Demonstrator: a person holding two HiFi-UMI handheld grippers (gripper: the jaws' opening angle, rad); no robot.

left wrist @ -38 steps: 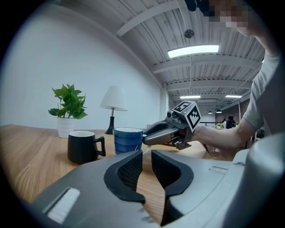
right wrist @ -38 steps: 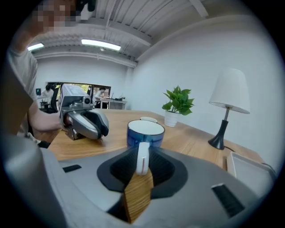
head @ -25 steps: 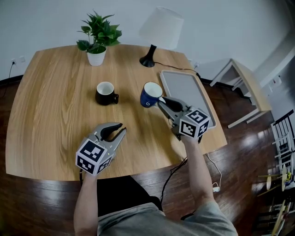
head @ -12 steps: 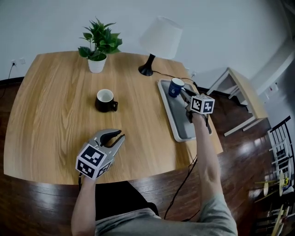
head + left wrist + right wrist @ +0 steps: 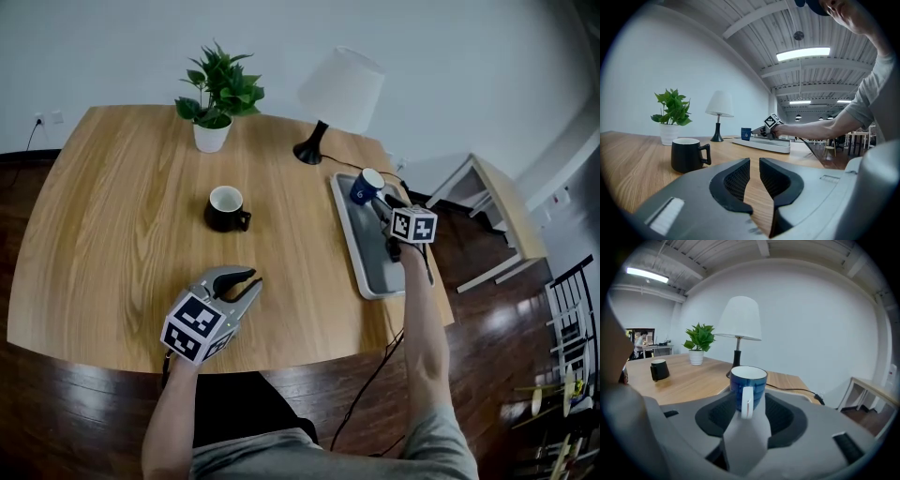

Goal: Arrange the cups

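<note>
A blue cup (image 5: 367, 186) with a white inside stands upright at the far end of the grey tray (image 5: 375, 272). My right gripper (image 5: 377, 200) reaches along the tray to it. In the right gripper view the blue cup (image 5: 748, 386) sits between the jaws, handle toward the camera; the jaws are opening and their pads stand off its sides. A black cup (image 5: 226, 207) stands alone mid-table. My left gripper (image 5: 246, 277) rests low near the table's front, jaws nearly together with nothing between them, pointing toward the black cup (image 5: 686, 154).
A potted plant (image 5: 217, 94) and a white lamp (image 5: 339, 94) stand along the table's far edge. The lamp's cable runs off behind the tray. A small pale side table (image 5: 497, 187) stands on the dark floor to the right.
My right gripper carried the blue cup from the table's middle to the tray's far end, and its jaws have since spread away from the cup. The left gripper stayed put.
</note>
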